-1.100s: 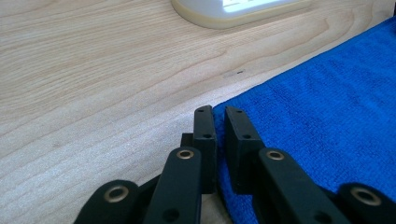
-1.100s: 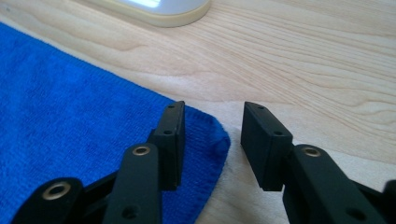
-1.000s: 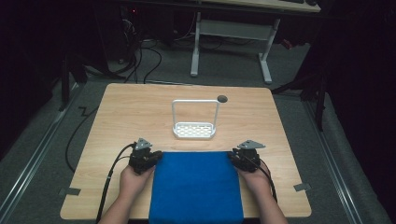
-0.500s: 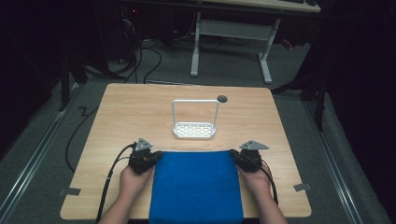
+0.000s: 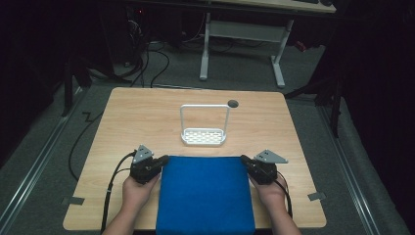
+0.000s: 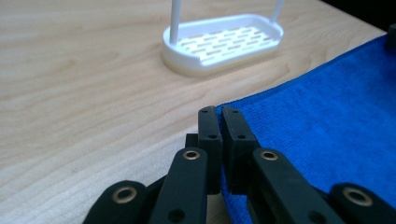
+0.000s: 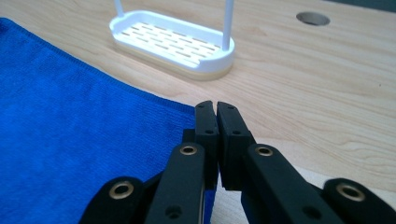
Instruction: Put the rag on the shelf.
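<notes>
Two grippers pinch the far corners of the blue cloth point(image 5: 205, 196), one at each side, and compared with a second ago very little has moved: the left gripper point(image 5: 164, 159) sits at the far left corner as it did then, while the right gripper point(image 5: 243, 159) has shifted only slightly along the far right corner. In the left gripper view the two black jaws stand together with the cloth's edge caught between them, the blue fabric running off under the right jaw; in the right gripper view the jaws are likewise closed on the corner, the cloth spreading away to the left. The cloth lies flat on the near half of the wooden table point(image 5: 127, 117), its near edge hanging toward the person, its far edge just short of the white rack point(image 5: 204, 136), which stands apart from it near the table's middle. A round hole point(image 5: 233, 104) in the tabletop lies beyond the rack. Since the cloth is as flat and square as before, the grasp seems to have just been secured and the lift or fold has not yet begun; the next move likely needs both hands to rise together so the corners stay level.
</notes>
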Demonstrator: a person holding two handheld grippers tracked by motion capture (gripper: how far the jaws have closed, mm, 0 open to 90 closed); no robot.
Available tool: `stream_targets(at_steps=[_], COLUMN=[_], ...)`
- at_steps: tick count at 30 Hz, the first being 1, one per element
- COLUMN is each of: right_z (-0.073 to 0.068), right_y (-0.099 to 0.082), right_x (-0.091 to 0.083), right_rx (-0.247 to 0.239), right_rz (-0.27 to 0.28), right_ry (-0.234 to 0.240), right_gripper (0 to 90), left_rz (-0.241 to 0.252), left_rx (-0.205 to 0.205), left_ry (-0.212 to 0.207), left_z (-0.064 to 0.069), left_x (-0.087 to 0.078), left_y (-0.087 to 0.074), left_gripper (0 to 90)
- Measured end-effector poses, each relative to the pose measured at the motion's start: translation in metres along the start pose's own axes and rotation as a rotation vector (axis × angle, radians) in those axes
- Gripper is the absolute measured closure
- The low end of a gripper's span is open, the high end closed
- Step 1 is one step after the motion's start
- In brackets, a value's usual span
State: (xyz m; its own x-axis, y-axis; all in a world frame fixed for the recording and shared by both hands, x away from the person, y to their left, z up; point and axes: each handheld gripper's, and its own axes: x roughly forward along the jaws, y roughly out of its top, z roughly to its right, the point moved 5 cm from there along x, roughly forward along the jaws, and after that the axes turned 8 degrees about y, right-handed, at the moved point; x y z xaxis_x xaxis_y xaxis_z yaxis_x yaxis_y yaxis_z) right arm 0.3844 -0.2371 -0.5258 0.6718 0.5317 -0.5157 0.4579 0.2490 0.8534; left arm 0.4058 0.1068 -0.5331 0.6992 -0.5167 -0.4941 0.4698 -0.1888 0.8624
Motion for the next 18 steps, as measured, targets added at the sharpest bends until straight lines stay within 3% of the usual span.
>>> stream_targets(at_steps=[5, 18], right_z=[-0.005, -0.014], right_y=[0.007, 0.026], right_x=[-0.011, -0.036], right_rx=[-0.009, -0.029], right_rz=[0.055, 0.177], right_ry=[0.009, 0.015], right_gripper=[88.7, 88.9], left_rz=[0.06, 0.195], left_rx=[-0.02, 0.012], left_ry=[-0.017, -0.023], left_z=[0.003, 0.016], left_x=[-0.014, -0.044], left_y=[0.009, 0.034], left_gripper=[87.3, 87.3])
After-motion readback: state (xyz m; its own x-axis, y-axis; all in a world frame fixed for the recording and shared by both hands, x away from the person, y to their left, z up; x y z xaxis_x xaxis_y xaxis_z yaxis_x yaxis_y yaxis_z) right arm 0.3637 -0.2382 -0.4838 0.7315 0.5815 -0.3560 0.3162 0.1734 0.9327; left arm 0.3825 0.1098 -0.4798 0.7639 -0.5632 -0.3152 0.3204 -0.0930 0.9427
